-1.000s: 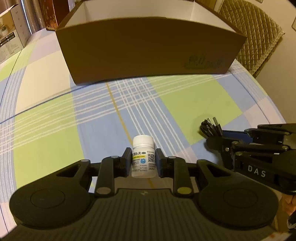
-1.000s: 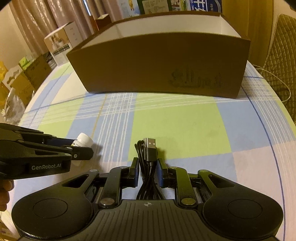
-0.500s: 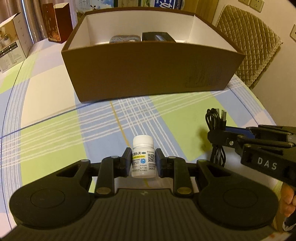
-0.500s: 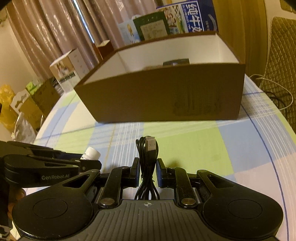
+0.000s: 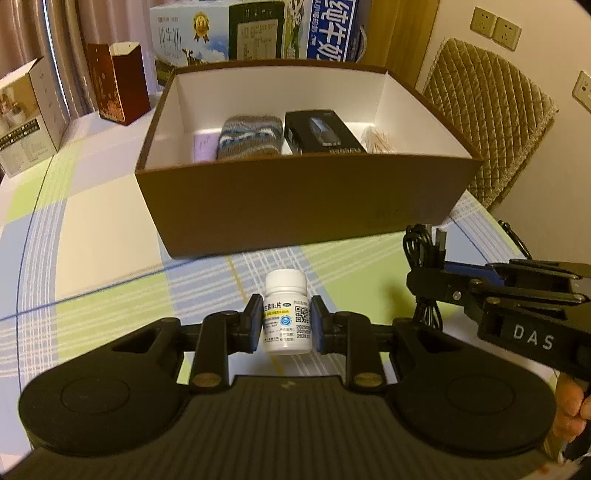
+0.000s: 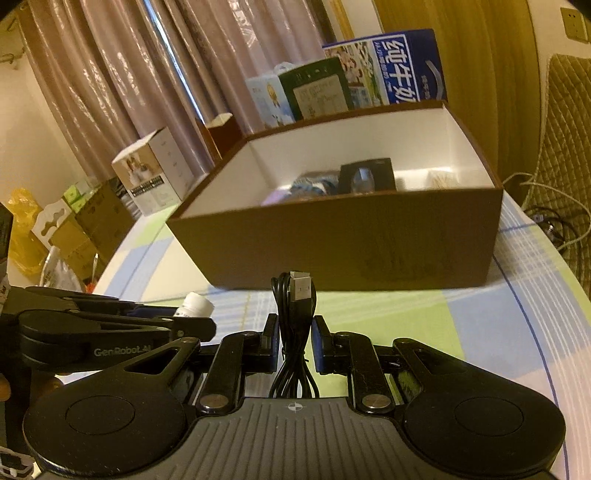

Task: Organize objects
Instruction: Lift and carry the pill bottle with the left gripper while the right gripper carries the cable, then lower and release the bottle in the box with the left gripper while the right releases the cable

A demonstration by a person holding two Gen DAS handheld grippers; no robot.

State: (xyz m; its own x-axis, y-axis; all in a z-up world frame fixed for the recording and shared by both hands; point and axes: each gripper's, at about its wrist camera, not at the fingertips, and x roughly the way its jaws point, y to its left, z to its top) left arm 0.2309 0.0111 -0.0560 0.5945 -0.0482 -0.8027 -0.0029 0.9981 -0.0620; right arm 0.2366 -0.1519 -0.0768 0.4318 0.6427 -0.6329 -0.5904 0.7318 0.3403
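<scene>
My left gripper (image 5: 286, 320) is shut on a small white pill bottle (image 5: 286, 312) and holds it above the checked tablecloth, in front of the brown cardboard box (image 5: 303, 206). My right gripper (image 6: 293, 339) is shut on a coiled black USB cable (image 6: 295, 314), also raised in front of the box (image 6: 351, 243). The right gripper and cable (image 5: 424, 254) show at the right of the left wrist view. The left gripper and bottle cap (image 6: 195, 304) show at the left of the right wrist view.
The box holds a knitted item (image 5: 251, 138), a black carton (image 5: 321, 133), a pale packet and toothpicks (image 5: 376, 138). Milk cartons (image 5: 258, 33) stand behind it. Small boxes (image 5: 26, 114) stand at the far left. A quilted chair (image 5: 487, 122) is at the right.
Both grippers have risen with their loads, so the inside of the box has come into view. The bottle and cable stay gripped.
</scene>
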